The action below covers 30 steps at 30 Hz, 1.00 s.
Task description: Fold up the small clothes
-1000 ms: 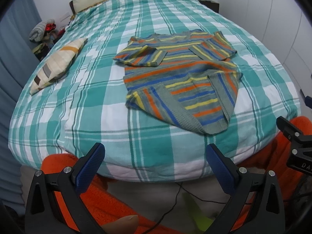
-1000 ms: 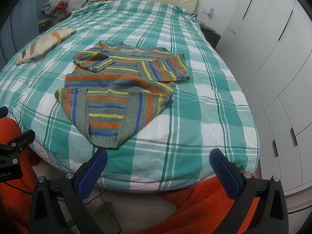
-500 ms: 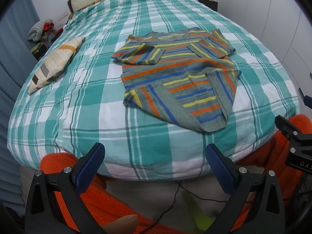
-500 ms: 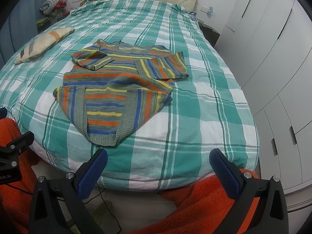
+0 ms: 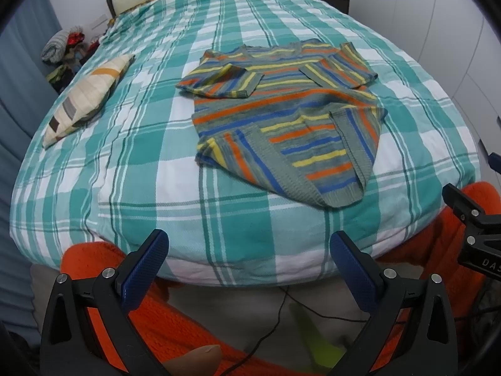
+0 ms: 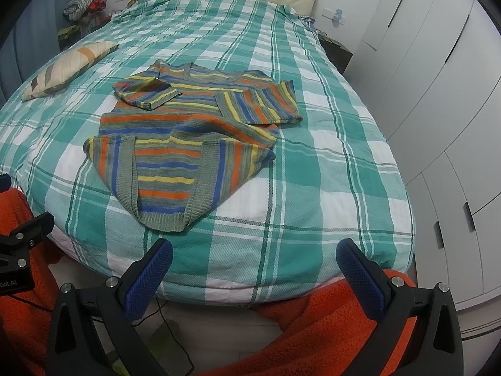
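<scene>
A small striped knit sweater [image 5: 281, 119] [image 6: 188, 138] in grey, orange, blue and yellow lies flat on the bed. Both sleeves are folded in over the chest, and the two hem corners are folded inward so the bottom ends in a point near the bed's foot. My left gripper [image 5: 247, 249] hangs open below the foot edge, left of the sweater's point. My right gripper [image 6: 255, 258] is open too, below the edge and right of the point. Neither touches the cloth. Part of the right gripper's body [image 5: 472, 222] shows at the left view's right side.
The bed [image 5: 131, 169] has a teal and white plaid cover. A striped cushion [image 5: 84, 100] lies at its left side. Orange fleece [image 6: 316, 322] fills the space below the foot edge. White wardrobe doors [image 6: 438, 100] stand to the right, and clutter [image 6: 81, 3] sits at the far left.
Both grippers have drifted slightly closer to the bed's foot; the sweater sits a little lower and larger in both views. The sweater itself has not moved.
</scene>
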{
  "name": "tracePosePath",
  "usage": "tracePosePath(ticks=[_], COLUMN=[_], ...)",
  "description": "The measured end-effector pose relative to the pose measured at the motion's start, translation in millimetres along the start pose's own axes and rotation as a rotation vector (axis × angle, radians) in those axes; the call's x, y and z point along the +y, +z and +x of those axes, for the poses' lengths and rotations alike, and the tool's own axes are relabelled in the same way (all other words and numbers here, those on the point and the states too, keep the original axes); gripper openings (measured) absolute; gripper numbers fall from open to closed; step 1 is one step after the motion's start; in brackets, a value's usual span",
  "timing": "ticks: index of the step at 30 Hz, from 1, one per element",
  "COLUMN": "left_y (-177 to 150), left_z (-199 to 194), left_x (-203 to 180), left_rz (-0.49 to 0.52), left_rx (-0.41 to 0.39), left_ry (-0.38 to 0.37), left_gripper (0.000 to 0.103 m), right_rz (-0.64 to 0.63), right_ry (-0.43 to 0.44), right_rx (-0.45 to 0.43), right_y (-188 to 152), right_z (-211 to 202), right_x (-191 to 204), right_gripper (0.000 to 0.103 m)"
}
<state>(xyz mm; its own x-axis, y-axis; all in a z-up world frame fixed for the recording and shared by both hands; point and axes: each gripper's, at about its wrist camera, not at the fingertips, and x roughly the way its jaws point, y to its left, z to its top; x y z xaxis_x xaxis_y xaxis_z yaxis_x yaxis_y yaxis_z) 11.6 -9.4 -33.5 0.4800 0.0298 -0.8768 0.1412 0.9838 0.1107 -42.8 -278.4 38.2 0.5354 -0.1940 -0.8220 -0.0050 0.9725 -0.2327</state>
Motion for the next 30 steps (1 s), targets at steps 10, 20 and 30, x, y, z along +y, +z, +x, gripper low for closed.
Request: tracePosePath(ticks=[10,20,30], left_y=[-1.1,-1.0,-2.5], left_z=[1.2,1.1,1.6], left_x=[-0.6,-0.3,-0.7], left_rz=[-0.001,0.000,0.000], left_rx=[0.005,0.004,0.000], left_ry=[-0.003,-0.003,0.000], left_gripper=[0.103,0.103,0.103], right_rz=[-0.001,-0.003,-0.002], right_ry=[-0.003,-0.006,-0.001], right_rx=[0.005,0.010,0.015], right_y=[-0.1,-0.7,-1.3], right_z=[0.7,1.2,1.3], right_x=[0.4,0.8,0.8], right_gripper=[0.103,0.103,0.103])
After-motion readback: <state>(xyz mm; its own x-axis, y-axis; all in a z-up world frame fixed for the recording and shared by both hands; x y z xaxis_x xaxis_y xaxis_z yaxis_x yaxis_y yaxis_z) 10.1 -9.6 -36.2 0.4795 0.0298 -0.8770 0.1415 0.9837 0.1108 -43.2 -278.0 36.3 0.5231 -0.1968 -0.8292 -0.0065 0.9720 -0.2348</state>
